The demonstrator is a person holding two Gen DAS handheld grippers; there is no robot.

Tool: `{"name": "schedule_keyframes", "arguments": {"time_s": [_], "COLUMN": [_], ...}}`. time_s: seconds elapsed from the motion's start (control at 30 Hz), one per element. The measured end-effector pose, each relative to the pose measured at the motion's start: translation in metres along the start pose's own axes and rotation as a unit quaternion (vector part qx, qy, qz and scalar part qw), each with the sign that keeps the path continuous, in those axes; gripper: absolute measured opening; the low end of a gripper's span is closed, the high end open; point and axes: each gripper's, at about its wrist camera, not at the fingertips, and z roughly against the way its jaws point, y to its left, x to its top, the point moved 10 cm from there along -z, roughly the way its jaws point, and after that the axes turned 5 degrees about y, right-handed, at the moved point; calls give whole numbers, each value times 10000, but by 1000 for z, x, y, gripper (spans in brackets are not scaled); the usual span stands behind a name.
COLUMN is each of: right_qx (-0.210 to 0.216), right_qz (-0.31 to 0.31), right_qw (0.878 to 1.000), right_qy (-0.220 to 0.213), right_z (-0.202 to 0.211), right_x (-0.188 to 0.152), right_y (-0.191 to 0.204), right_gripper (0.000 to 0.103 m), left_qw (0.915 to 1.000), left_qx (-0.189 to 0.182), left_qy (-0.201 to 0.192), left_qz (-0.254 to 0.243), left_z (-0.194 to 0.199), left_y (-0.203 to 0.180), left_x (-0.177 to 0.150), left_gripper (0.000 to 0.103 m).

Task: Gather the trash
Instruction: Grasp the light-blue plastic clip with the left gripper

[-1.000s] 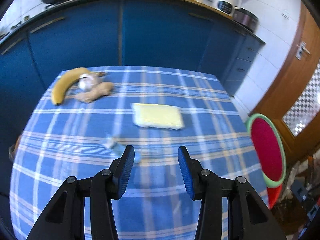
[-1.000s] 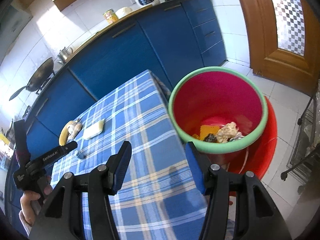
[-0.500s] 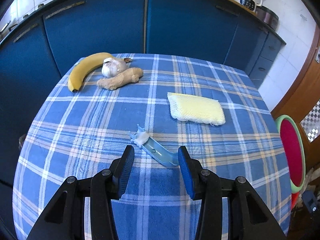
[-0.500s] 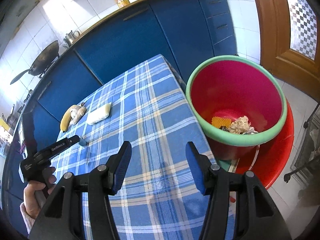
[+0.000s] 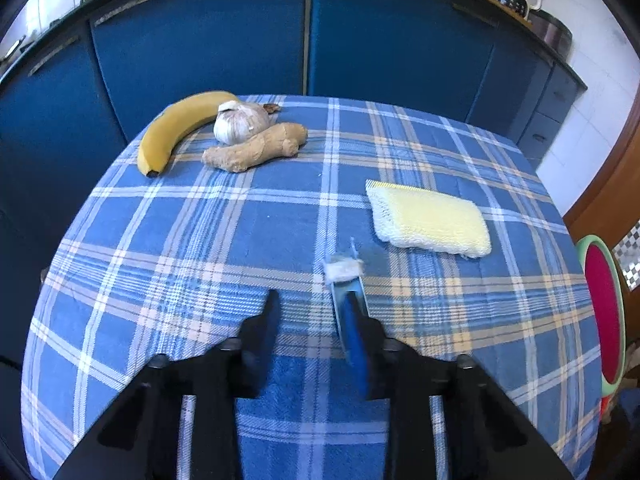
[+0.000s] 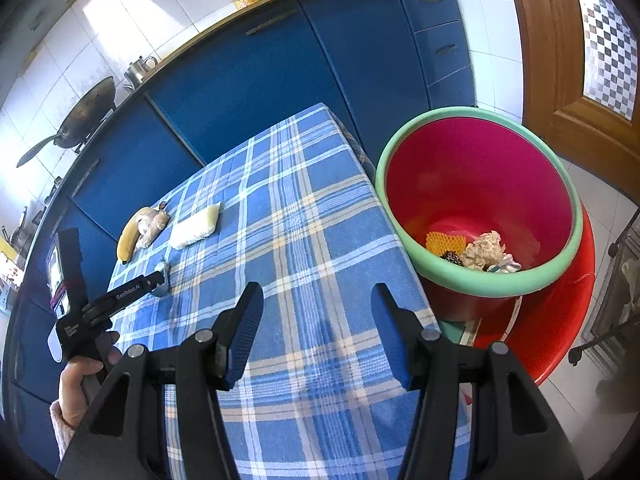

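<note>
My left claw [image 5: 312, 312] has just been closing around the pale blue wrapper [image 5: 347, 280], which touches only one finger. My right claw [image 6: 316, 312] hangs spread over the counter [image 6: 280, 200], left of the bin [image 6: 480, 200].

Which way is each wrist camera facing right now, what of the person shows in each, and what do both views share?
Left wrist: sits on the left gripper, angled down over the table toward the blue cabinets; its fingers have just been closing at the blue scrap; no hand shows.
Right wrist: sits on the right gripper, looking down across the table's corner to the bin; fingers open and empty; the left hand shows.
Shared: banana, sponge, scrap, bin, cabinets.
</note>
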Motion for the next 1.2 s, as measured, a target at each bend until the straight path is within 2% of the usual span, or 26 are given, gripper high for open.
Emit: {"name": "schedule_keyframes", "arguments": {"time_s": [0.1, 0.2, 0.57, 0.77, 0.87, 0.93, 1.0, 1.2], "right_qx": [10, 40, 134, 196, 226, 221, 218, 202], "right_qz": [58, 137, 362, 510, 548, 586, 621, 623], "right_qw": [10000, 9999, 9992, 9983, 9980, 9978, 9975, 9975], "right_qy": [4, 25, 144, 181, 214, 234, 245, 260], "right_z": [-2, -4, -17, -24, -27, -28, -28, -28], "right_x": [2, 3, 1, -1, -3, -5, -6, -8], "right_y": [5, 15, 48, 70, 78, 82, 84, 85], "right_gripper": [58, 58, 58, 58, 58, 58, 58, 58], "left_qw": [9999, 9998, 9980, 9970, 9967, 9963, 9958, 9948], "left_qx": [-122, -204, -392, -637, -755, -823, -884, -923], "left_qy": [-6, -8, -429, -298, -176, -142, -130, -74], "left_qz": [-25, -43, -244, -313, -247, -203, -203, -429], "left_z": [0, 1, 36, 39, 34, 32, 32, 28], "left_y": [0, 1, 16, 18, 17, 16, 12, -8], "left_x": [0, -1, 11, 11, 7, 4, 1, -6], "left_gripper": [10, 6, 4, 5, 17, 33, 38, 38]}}
